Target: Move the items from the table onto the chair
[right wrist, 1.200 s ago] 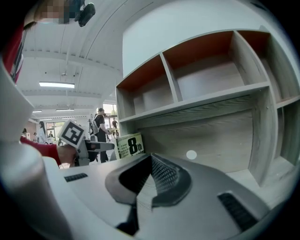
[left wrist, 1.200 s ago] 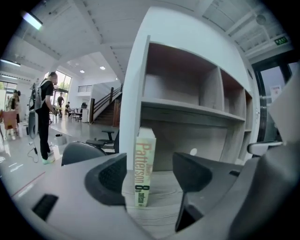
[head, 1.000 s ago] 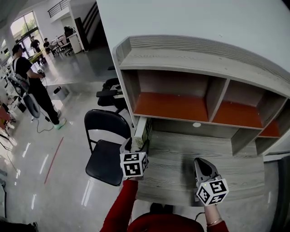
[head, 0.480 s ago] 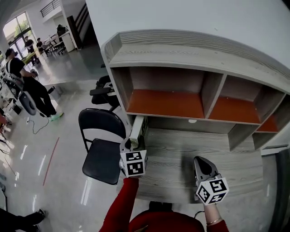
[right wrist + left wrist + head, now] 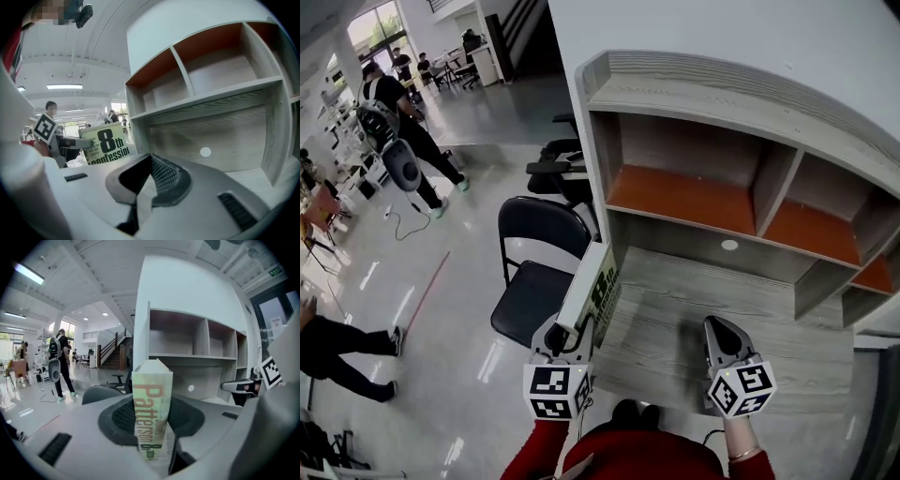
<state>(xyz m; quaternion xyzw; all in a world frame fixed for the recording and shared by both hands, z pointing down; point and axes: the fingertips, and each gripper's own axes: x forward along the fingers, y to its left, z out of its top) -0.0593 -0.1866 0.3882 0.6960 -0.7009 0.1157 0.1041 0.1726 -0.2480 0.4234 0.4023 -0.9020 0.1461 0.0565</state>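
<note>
Now the left gripper (image 5: pixel 571 329) pinches the book (image 5: pixel 596 284) tight so it can go over to the chair (image 5: pixel 528 307).

large open-plan workspace, office or lab type. evidence: glossy pale polished floor (image 5: pixel 459 234) running far back; white ceiling strip light (image 5: pixel 29 273); dark open staircase (image 5: pixel 112 348); tall bright windows (image 5: pixel 375 23); standing person carrying equipment (image 5: pixel 398 122); black swivel office chairs (image 5: pixel 551 169); grey wood-grain desk with orange-backed shelf unit (image 5: pixel 675 319); black folding chair (image 5: pixel 534 281).
</note>
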